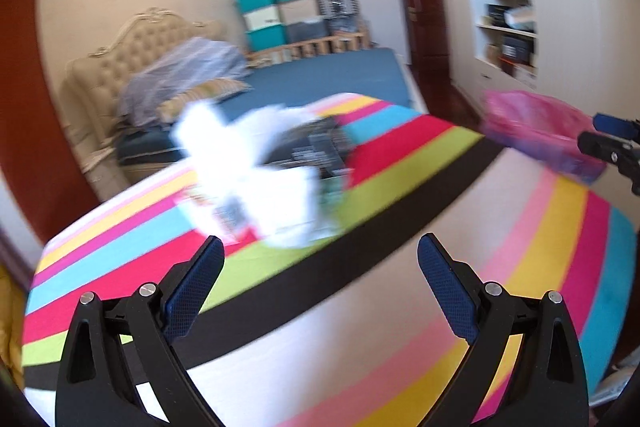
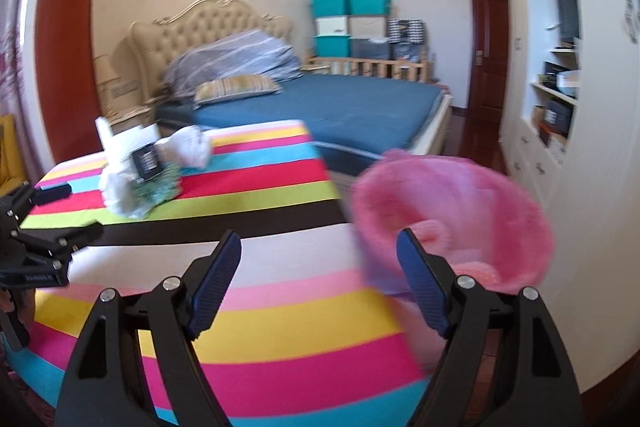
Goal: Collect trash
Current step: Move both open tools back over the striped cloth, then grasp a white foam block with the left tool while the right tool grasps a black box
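A heap of trash (image 2: 140, 179) lies on the far left of the striped tablecloth (image 2: 280, 311): crumpled white paper, a black-labelled packet and a greenish wrapper. In the left wrist view the trash heap (image 1: 260, 183) is a white blur just ahead of my left gripper (image 1: 320, 243), which is open and empty. A pink bag (image 2: 472, 195) with its mouth open stands off the table's right edge, partly behind the right finger (image 2: 420, 275). My right gripper (image 2: 319, 237) is open over the cloth, with nothing between the pads. The left wrist view shows the pink bag (image 1: 536, 131) beside my right gripper (image 1: 596, 133).
Behind the table is a bed (image 2: 340, 103) with a blue sheet, pillows and a tufted headboard. Teal storage boxes (image 2: 348, 19) and a wooden rail stand beyond it. White built-in shelves (image 2: 556, 95) line the right wall, next to a dark door (image 2: 486, 47).
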### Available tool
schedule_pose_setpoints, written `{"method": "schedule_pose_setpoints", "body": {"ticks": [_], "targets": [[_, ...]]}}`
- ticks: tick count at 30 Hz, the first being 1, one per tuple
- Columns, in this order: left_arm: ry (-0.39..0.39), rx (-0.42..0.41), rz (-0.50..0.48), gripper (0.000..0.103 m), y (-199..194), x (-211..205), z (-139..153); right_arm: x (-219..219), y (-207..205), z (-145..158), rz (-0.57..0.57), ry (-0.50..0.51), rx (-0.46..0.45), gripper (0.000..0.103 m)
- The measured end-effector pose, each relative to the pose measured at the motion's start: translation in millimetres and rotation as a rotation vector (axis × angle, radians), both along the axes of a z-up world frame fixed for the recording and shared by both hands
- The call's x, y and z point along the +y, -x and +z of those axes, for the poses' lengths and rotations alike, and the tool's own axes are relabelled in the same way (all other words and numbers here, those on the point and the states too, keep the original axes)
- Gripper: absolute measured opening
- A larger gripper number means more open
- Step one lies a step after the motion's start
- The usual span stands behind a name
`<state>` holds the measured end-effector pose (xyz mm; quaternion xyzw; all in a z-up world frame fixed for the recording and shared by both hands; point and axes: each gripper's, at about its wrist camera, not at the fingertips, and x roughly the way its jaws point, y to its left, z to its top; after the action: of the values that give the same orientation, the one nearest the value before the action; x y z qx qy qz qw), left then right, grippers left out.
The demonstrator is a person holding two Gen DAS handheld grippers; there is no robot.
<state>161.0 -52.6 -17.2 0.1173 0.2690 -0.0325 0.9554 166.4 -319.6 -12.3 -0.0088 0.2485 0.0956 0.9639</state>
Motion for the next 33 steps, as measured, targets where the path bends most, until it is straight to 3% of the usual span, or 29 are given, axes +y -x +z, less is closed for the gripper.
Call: {"method": "schedule_pose_setpoints", "body": {"ticks": [4,12,20,27,29,31,33], "targets": [[-0.012,-0.025,0.099,0.091,7,45,3,46,-11,-3,0.084,0.013,0.023,0.077],[0.079,-0.024,0.225,0.091,15,116,9,119,-48,10,0.206,0.05,0.027,0.077],[0.152,-0.002,0.267,0.091,15,148,12,165,-85,13,0.319,0.087,0.04,0.073],[0.215,0.006,0.197,0.091,4,150,37,186,-116,8,0.391,0.076,0.082,0.07],[0.227,0.012,0.175,0.091,-6,146,43,190,-121,6,0.401,0.074,0.093,0.064],[0.232,0.019,0.146,0.091,-20,141,49,194,-125,3,0.419,0.059,0.108,0.043],[0.233,0.029,0.124,0.091,-34,134,52,192,-119,2,0.425,0.059,0.104,0.043]]}}
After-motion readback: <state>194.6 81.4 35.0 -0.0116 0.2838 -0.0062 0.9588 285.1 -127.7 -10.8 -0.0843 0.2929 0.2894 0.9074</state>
